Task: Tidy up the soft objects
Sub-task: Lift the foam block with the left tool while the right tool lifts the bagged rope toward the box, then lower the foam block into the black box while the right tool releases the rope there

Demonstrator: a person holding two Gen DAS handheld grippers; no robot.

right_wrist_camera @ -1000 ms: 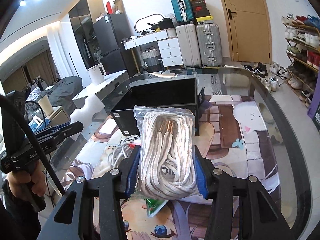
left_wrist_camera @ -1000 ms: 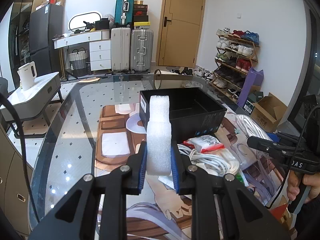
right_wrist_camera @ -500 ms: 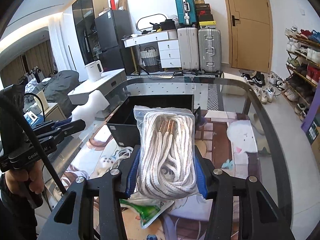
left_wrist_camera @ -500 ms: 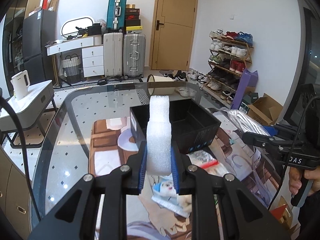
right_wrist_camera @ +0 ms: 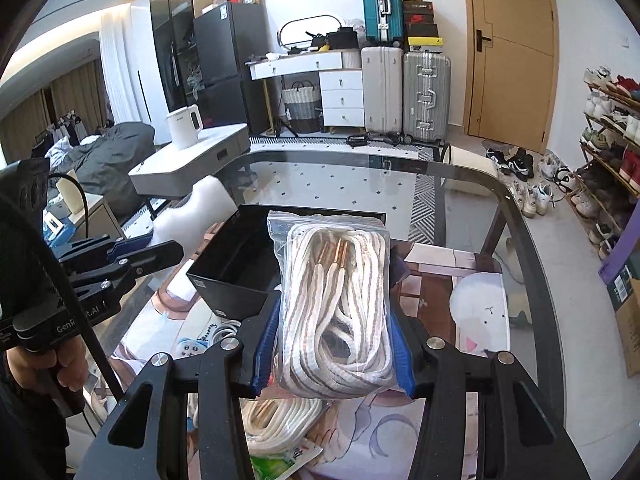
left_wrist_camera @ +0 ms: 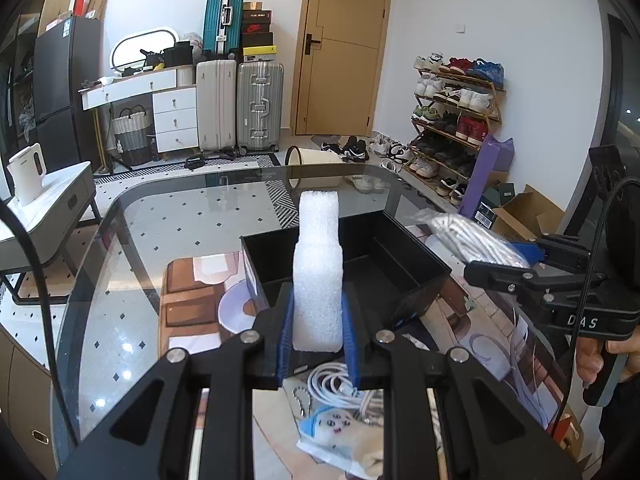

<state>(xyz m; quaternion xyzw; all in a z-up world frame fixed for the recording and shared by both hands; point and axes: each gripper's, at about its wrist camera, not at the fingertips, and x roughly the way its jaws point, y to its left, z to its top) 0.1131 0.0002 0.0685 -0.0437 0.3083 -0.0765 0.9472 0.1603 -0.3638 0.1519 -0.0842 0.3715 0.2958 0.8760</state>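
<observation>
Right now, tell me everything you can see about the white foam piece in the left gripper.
The white foam piece is a tall block of bubbly, soft-looking packing foam with a narrower upper section stepping in above wider shoulders. It stands upright, clamped near its base between the blue-padded fingers of the left gripper, which press on both sides. It is held in the air in front of the open black box on the glass table. In the right wrist view it shows at the left, beside the box.

Room bright, even daylight; soft glare on glass table (left_wrist_camera: 168, 216); strong fisheye bending, dark vignette at frame corners; sharp focus, no motion blur
</observation>
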